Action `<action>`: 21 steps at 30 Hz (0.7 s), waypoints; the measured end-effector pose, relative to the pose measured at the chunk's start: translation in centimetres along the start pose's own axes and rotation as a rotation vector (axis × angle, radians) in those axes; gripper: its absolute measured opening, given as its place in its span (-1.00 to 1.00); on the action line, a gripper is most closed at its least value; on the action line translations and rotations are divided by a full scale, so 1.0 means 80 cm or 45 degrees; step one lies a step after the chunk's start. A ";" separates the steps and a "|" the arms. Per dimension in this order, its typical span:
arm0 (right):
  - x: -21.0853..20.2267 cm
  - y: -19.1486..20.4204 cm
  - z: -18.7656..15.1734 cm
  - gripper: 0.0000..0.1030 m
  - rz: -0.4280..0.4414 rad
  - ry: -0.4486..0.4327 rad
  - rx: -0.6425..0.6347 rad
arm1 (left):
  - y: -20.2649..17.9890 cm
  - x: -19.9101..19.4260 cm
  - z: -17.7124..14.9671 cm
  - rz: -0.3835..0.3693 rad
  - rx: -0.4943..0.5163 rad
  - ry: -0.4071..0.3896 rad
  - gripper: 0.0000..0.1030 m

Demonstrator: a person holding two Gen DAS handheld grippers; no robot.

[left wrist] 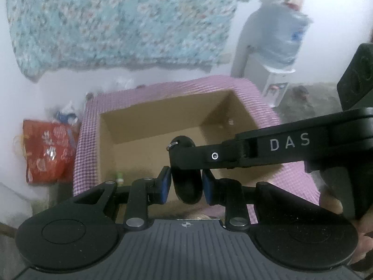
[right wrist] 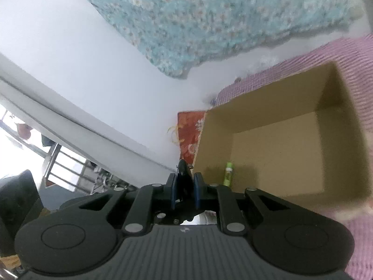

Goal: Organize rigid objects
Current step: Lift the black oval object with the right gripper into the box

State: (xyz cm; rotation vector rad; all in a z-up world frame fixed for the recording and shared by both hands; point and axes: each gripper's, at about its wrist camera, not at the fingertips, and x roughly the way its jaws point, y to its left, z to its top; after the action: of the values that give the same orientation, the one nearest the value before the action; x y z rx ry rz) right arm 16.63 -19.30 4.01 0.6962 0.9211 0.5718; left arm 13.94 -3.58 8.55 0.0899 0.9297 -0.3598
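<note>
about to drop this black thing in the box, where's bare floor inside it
Most of the cardboard box floor is bare: the middle and the far-wall side. The only clutter is a small green tube by the near left corner. Both hand-held grippers clamp the black object above the near rim.

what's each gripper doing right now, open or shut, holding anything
Left gripper: shut on the black key fob.
Right gripper: shut on the same black key fob, near its ring end.

One cardboard box (left wrist: pixel 160 126), one green tube (right wrist: pixel 228 173), one black oval object (left wrist: pixel 186 186), one red bag (left wrist: pixel 46 151)
</note>
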 end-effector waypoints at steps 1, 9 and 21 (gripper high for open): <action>0.012 -0.006 0.011 -0.67 0.009 0.023 0.023 | 0.008 0.009 0.006 0.002 -0.011 0.030 -0.46; 0.144 -0.069 0.075 -0.67 -0.036 0.259 0.231 | 0.074 0.119 0.035 0.058 -0.119 0.307 -0.46; 0.260 -0.133 0.081 -0.67 -0.103 0.387 0.377 | 0.096 0.193 0.046 0.218 -0.101 0.443 -0.44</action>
State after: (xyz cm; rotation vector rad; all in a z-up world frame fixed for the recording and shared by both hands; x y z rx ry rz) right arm 33.95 -13.44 -11.92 0.8469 1.3300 0.4811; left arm 27.75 -1.31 -2.17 0.1618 1.2699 -0.1492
